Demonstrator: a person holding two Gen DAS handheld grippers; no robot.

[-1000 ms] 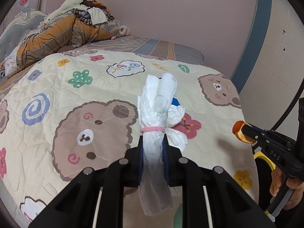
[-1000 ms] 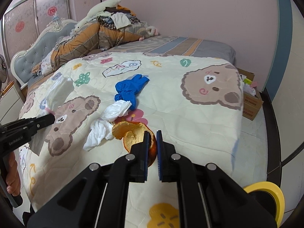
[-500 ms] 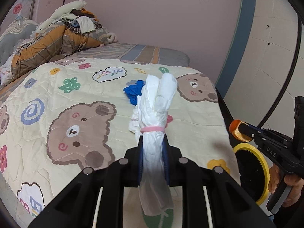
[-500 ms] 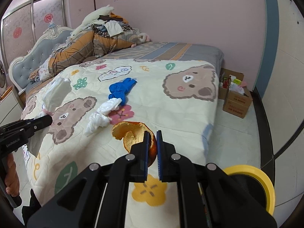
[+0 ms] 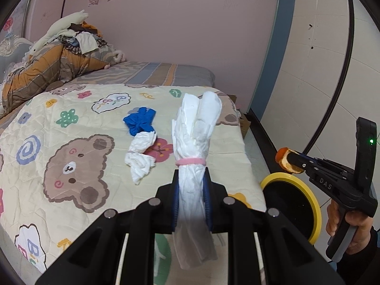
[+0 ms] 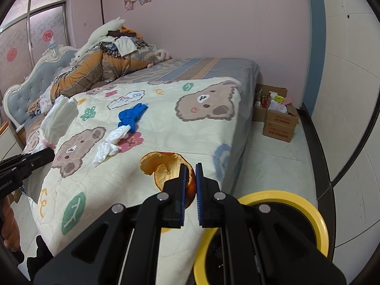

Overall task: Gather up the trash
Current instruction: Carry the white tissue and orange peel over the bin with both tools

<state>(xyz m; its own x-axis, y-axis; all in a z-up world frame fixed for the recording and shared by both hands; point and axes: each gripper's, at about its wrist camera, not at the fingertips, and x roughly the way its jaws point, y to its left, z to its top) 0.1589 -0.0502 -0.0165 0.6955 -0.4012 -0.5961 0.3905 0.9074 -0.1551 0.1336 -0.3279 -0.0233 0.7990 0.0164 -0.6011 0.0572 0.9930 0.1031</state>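
Observation:
My left gripper [image 5: 191, 178] is shut on a white paper bundle [image 5: 194, 128] bound by a pink rubber band; it sticks up past the fingers above the bed's foot end. In the right wrist view the same bundle [image 6: 58, 118] shows at the left. My right gripper [image 6: 190, 173] is shut on a piece of orange peel [image 6: 161, 166], held over the bed's corner; the left wrist view shows that peel [image 5: 286, 160] just above a yellow-rimmed bin [image 5: 293, 204]. On the bear quilt [image 5: 71, 142] lie a blue glove [image 5: 140, 121] and crumpled white tissues [image 5: 141, 156].
The yellow-rimmed bin [image 6: 280, 199] stands on the tiled floor beside the bed's corner. Cardboard boxes [image 6: 277, 118] with clutter sit by the pink wall. A heap of clothes and bedding [image 6: 102, 57] covers the head end. A hand [image 5: 346, 223] holds the right gripper's handle.
Both grippers have drawn back from the bed toward its foot corner and risen a little, each keeping its load. The yellow-rimmed bin has come into fuller view.

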